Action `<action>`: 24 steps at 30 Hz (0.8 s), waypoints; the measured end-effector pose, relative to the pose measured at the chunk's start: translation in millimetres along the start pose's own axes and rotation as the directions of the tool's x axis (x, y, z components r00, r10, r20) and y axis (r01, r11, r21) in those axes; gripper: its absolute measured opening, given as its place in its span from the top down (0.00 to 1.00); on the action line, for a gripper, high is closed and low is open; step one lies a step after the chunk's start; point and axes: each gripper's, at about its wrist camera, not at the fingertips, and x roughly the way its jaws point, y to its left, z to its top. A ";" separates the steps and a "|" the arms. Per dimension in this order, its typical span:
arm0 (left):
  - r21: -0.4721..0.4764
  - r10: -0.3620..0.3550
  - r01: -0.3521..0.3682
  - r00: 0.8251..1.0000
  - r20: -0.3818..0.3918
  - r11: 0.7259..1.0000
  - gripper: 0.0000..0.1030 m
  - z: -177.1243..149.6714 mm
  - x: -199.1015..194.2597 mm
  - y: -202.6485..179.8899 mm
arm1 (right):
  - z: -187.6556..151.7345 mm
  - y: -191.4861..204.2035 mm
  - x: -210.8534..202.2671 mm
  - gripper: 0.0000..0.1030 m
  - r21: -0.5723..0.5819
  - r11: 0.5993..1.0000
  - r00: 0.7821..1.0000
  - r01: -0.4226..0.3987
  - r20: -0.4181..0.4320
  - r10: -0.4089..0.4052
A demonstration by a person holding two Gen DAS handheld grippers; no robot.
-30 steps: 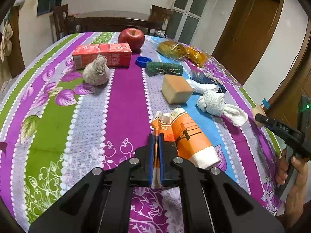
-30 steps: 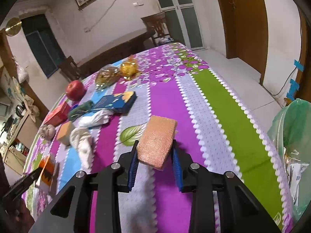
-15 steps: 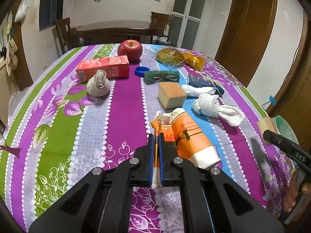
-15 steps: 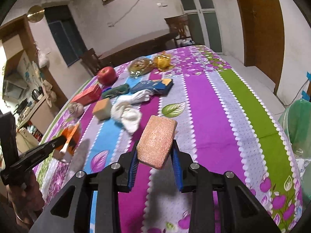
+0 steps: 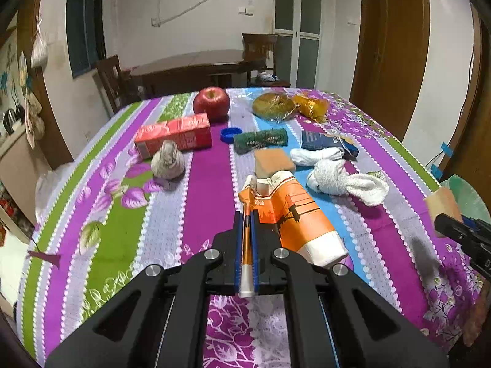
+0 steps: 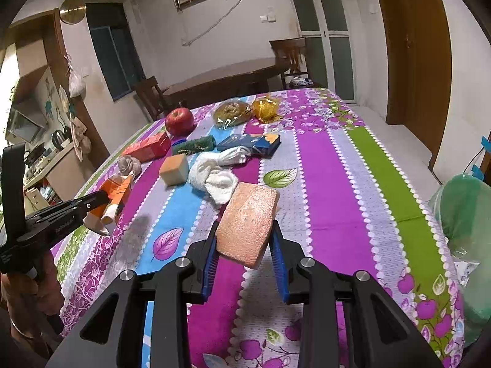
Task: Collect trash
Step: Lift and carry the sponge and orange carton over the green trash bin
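Observation:
My left gripper [image 5: 246,217] is shut on the flattened edge of a crushed orange-and-white carton [image 5: 294,214], which hangs from the pads a little above the tablecloth. In the right wrist view the same carton [image 6: 115,190] shows at the left under the left gripper [image 6: 92,199]. My right gripper [image 6: 244,230] is shut on a pinkish-orange sponge [image 6: 248,211], held tilted over the table's near right part. A green trash bag [image 6: 463,202] stands off the table's right edge. In the left wrist view that sponge [image 5: 442,202] sits at the far right.
On the striped flowery tablecloth [image 5: 202,190] lie a red apple [image 5: 211,102], a red carton [image 5: 173,135], a blue cap [image 5: 230,135], a green scrubber [image 5: 260,139], a tan block [image 5: 273,161], a white cloth [image 5: 337,178], a blue packet [image 5: 328,141], wrapped buns [image 5: 273,107] and a grey cloth ball [image 5: 168,161].
Both grippers have risen and tipped upward, each keeping its grip. The right gripper swung left from the table edge and bag toward the table's middle, bringing the left gripper into its view.

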 end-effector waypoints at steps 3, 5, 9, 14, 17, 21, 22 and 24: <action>0.024 0.008 -0.008 1.000 0.022 1.000 0.96 8.1 -2.3 -9.0 | 3.6 -3.7 -7.6 0.68 -0.005 1.000 1.000 0.014 0.018 -0.014; 0.043 0.007 -0.009 0.999 0.039 0.999 0.96 13.9 -5.3 -17.4 | 7.3 -7.4 -15.0 0.68 -0.008 1.000 0.999 0.026 0.035 -0.026; 0.082 -0.006 0.001 0.998 0.068 0.997 0.96 25.3 -9.9 -35.7 | 17.3 -18.3 -35.5 0.68 -0.011 0.998 0.995 0.060 0.081 -0.059; 0.130 -0.033 0.020 0.995 0.096 0.991 0.96 39.1 -14.6 -60.6 | 32.6 -35.3 -61.0 0.68 -0.019 0.993 0.984 0.116 0.137 -0.112; 0.170 -0.059 0.039 0.991 0.116 0.985 0.96 49.9 -17.5 -83.3 | 40.8 -46.0 -79.2 0.68 -0.026 0.988 0.975 0.153 0.168 -0.147; 0.216 -0.095 0.065 0.987 0.133 0.974 0.96 59.9 -19.9 -112.8 | 49.9 -62.8 -104.6 0.68 -0.024 0.978 0.960 0.205 0.199 -0.197; 0.226 -0.103 0.070 0.985 0.136 0.972 0.96 61.8 -20.8 -119.8 | 51.7 -68.7 -112.1 0.68 -0.022 0.975 0.955 0.221 0.207 -0.212; 0.247 -0.123 0.086 0.982 0.140 0.965 0.96 66.0 -21.6 -134.9 | 54.8 -76.7 -121.2 0.68 -0.018 0.969 0.948 0.245 0.216 -0.235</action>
